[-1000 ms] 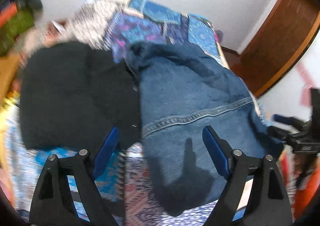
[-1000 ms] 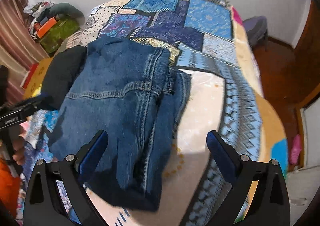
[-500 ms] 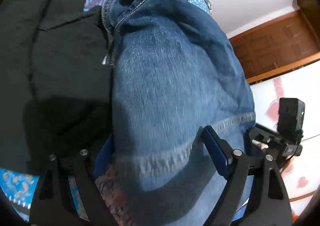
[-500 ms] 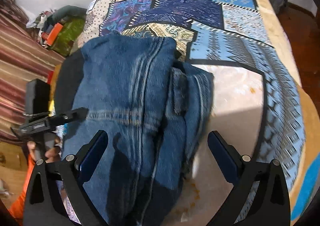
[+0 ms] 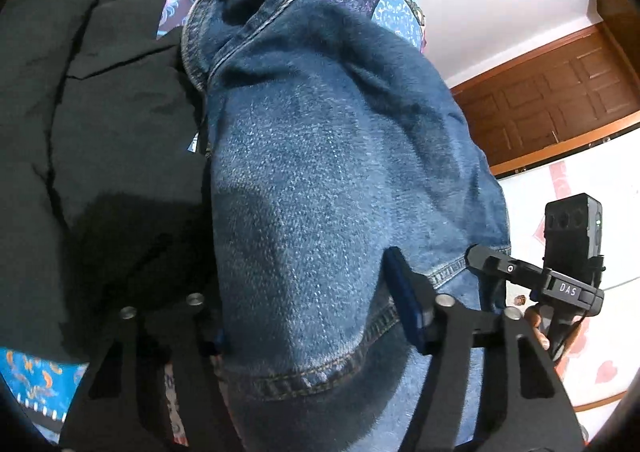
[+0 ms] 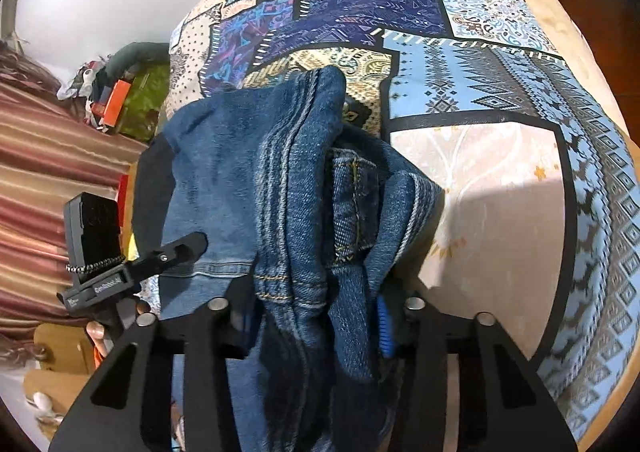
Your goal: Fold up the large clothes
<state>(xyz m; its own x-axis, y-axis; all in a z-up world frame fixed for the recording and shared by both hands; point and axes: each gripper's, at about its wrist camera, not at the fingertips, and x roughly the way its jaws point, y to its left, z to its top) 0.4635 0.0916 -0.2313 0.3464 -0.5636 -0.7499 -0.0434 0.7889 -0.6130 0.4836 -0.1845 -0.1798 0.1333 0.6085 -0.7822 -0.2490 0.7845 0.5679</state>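
Observation:
Folded blue jeans (image 5: 328, 179) lie on a patchwork bedspread (image 6: 460, 63). My left gripper (image 5: 312, 316) has its jaws around the near edge of the jeans, with denim bunched between them. My right gripper (image 6: 316, 320) is closed on the thick folded edge of the jeans (image 6: 288, 187), its blue pad (image 6: 384, 328) pressed against the denim. The left gripper also shows in the right wrist view (image 6: 168, 252), and the right gripper in the left wrist view (image 5: 500, 264), each at opposite sides of the jeans.
A black garment (image 5: 88, 123) lies folded right beside the jeans on their left. A wooden door (image 5: 560, 91) and white wall stand beyond the bed. A striped curtain (image 6: 48, 155) and cluttered items (image 6: 120, 91) are at the bed's left side.
Both grippers moved forward and down onto the jeans and their jaws narrowed from wide open to gripping the near edge of the denim.

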